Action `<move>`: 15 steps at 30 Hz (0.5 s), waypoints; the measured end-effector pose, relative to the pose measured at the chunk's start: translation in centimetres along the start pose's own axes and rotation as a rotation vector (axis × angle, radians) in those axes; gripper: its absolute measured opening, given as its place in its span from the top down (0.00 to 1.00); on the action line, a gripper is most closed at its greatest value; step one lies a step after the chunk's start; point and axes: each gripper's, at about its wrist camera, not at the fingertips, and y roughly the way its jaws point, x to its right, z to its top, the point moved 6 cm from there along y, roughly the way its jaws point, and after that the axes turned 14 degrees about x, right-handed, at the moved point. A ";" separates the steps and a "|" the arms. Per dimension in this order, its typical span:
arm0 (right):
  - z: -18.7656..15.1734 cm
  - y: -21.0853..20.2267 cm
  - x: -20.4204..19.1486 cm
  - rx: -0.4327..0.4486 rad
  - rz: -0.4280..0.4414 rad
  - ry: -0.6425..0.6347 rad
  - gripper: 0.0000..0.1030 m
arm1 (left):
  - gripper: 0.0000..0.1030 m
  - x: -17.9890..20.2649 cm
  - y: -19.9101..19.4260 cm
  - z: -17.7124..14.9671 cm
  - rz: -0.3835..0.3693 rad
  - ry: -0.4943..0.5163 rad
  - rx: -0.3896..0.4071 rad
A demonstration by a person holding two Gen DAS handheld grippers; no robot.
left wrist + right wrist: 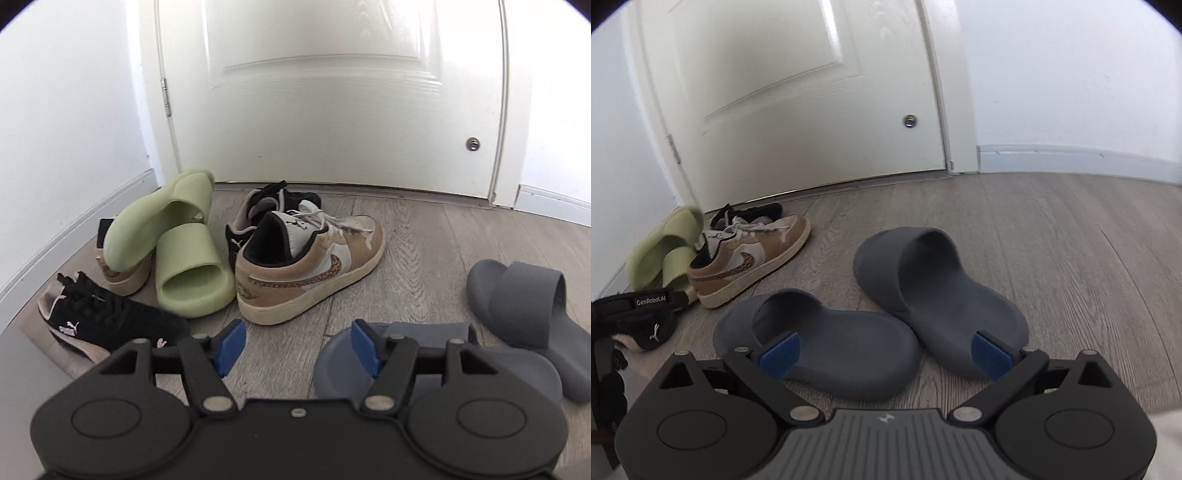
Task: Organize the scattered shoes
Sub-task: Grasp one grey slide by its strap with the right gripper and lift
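Shoes lie scattered on a grey wood-look floor [424, 258] in front of a closed white door [332, 92].

Seen from the left wrist view, going left to right: a black sneaker [110, 321] lies on its side near the baseboard. Behind it, one green slide [155, 221] leans tilted on top of a tan sneaker [125, 280] that is mostly hidden. A second green slide [192, 280] sits upright on the floor, touching the first. Next comes another tan sneaker [310, 266], upright, with a second black sneaker [273, 203] tucked just behind it. Furthest right is the pair of grey slides [820, 339], side by side with heels nearly touching, as the right wrist view shows, but splayed apart at the toes.

The left tongs [297, 347] are spread and empty, hovering over bare floor between the black sneaker and the nearer grey slide. The right tongs [886, 350] are spread wide with nothing pinched; the heels of the grey slides lie in front of and between the fingers.

Risks, as a judgement: the leaning green slide looks unsteady, so nudging the pile could topple it. The soft foam slides may squash and slip from a shallow pinch. The loose white laces [325, 218] on the tan sneaker could snag.
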 end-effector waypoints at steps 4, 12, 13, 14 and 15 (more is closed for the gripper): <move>0.3 5.0 1.4 -0.067 -0.018 -0.062 0.30 | 0.38 0.0 1.8 -1.4 -0.057 -0.093 -0.056; -1.4 7.8 6.9 -0.173 -0.200 0.139 0.61 | 0.39 0.8 2.3 -1.9 -0.071 -0.058 -0.046; -1.6 7.8 7.5 -0.185 -0.239 0.145 0.61 | 0.39 0.8 2.3 -1.9 -0.070 -0.052 -0.044; -1.9 7.9 8.0 -0.200 -0.272 0.155 0.62 | 0.39 0.9 2.3 -2.0 -0.069 -0.048 -0.045; -2.0 7.9 8.1 -0.201 -0.278 0.159 0.62 | 0.39 0.9 2.3 -2.0 -0.067 -0.047 -0.049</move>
